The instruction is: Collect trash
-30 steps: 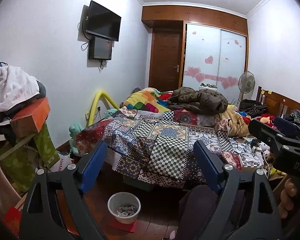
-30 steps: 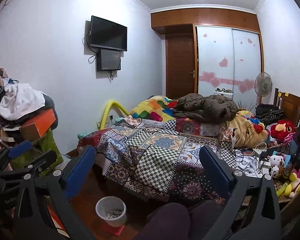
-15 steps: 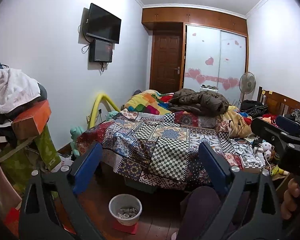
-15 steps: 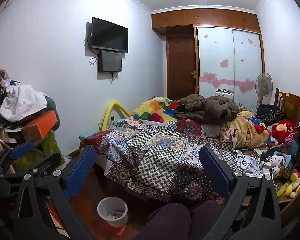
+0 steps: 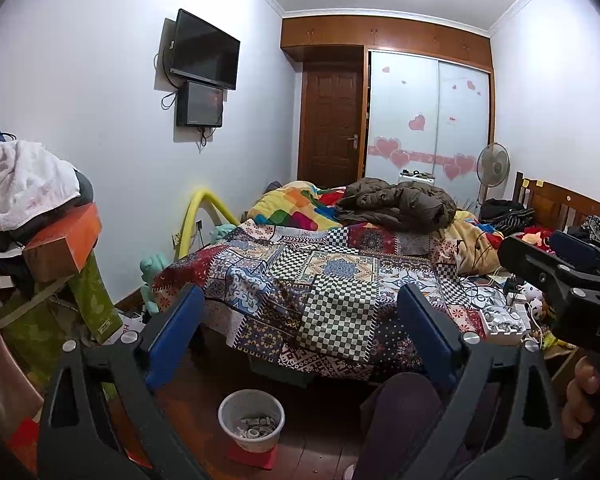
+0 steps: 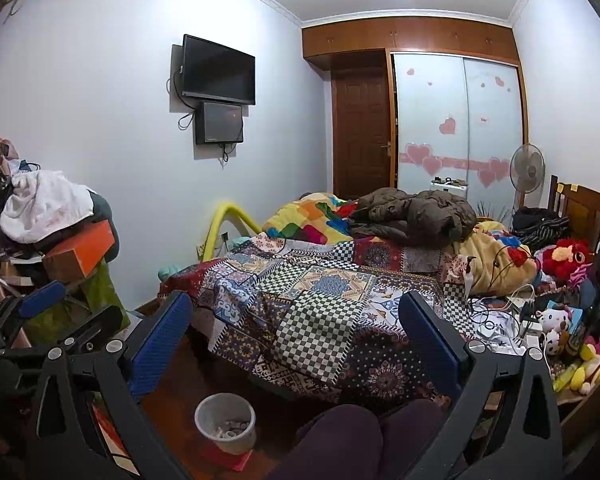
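A white waste bin (image 5: pixel 252 420) stands on a red mat on the wooden floor at the foot of the bed, with small scraps inside. The right wrist view shows the same waste bin (image 6: pixel 225 422) low and left of centre. My left gripper (image 5: pixel 296 308) is open and empty, well above the bin and facing the patchwork quilt (image 5: pixel 320 264). My right gripper (image 6: pixel 294 312) is also open with nothing between its blue pads. Each gripper appears in the other's view: the right gripper (image 5: pixel 560 276) at the right edge, the left gripper (image 6: pixel 40 312) at the left edge.
A pile of clothes and an orange box (image 5: pixel 60 240) crowds the left side. Cables, a power strip and soft toys (image 6: pixel 556 320) litter the right by the wooden headboard. A brown jacket (image 5: pixel 396 204) lies on the bed. The person's knees (image 6: pixel 340 436) fill the bottom.
The left gripper's jaws have spread a little wider. Both hands stay in place and the right gripper looks unchanged.
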